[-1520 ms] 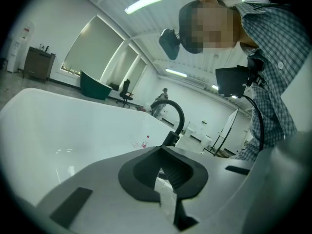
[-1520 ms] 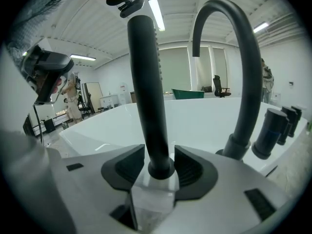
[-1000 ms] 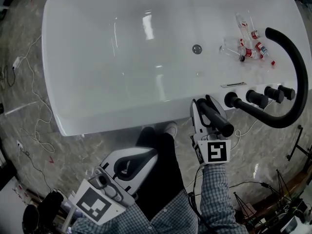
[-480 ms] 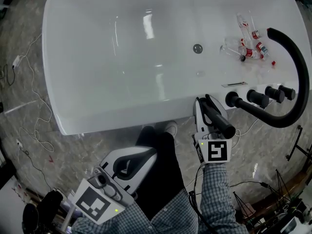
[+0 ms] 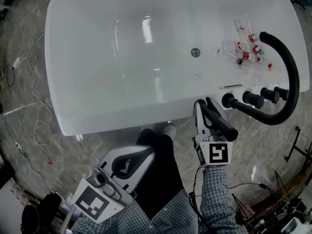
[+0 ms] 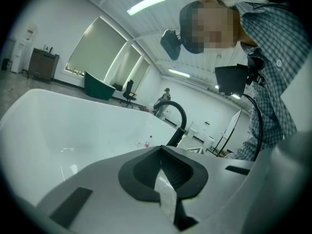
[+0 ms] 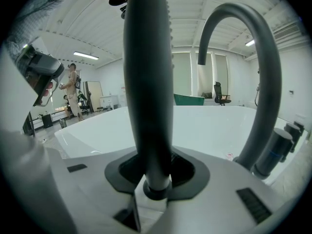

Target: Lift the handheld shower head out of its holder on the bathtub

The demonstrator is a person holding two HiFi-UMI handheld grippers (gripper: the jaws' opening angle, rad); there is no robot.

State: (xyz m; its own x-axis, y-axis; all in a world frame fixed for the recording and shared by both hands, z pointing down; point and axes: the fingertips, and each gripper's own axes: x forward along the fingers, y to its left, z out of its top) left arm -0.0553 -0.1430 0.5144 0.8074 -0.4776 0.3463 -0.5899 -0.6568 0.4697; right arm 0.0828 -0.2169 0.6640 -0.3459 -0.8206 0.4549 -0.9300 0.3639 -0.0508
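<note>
The handheld shower head (image 5: 218, 119) is a black rod that stands at the bathtub's near rim (image 5: 97, 123). It rises towards the camera beside the black taps (image 5: 251, 99). My right gripper (image 5: 207, 105) is shut on it, one jaw pressing on each side. In the right gripper view the shower head (image 7: 146, 82) rises straight up out of the right gripper (image 7: 156, 167). Its foot is hidden between the jaws. My left gripper (image 5: 142, 155) hangs low by the person's legs, away from the tub. In the left gripper view the left gripper (image 6: 161, 152) is shut, with nothing in it.
A black arched spout (image 5: 288, 77) curves over the tub's right end. Several small bottles (image 5: 243, 45) lie inside the tub near the drain (image 5: 195, 52). Cables (image 5: 29, 96) trail over the marble floor at the left, and stands crowd the lower right corner.
The right jaws have drawn in round the shower head's handle. Both hands stay where they were, and the head view has shifted slightly.
</note>
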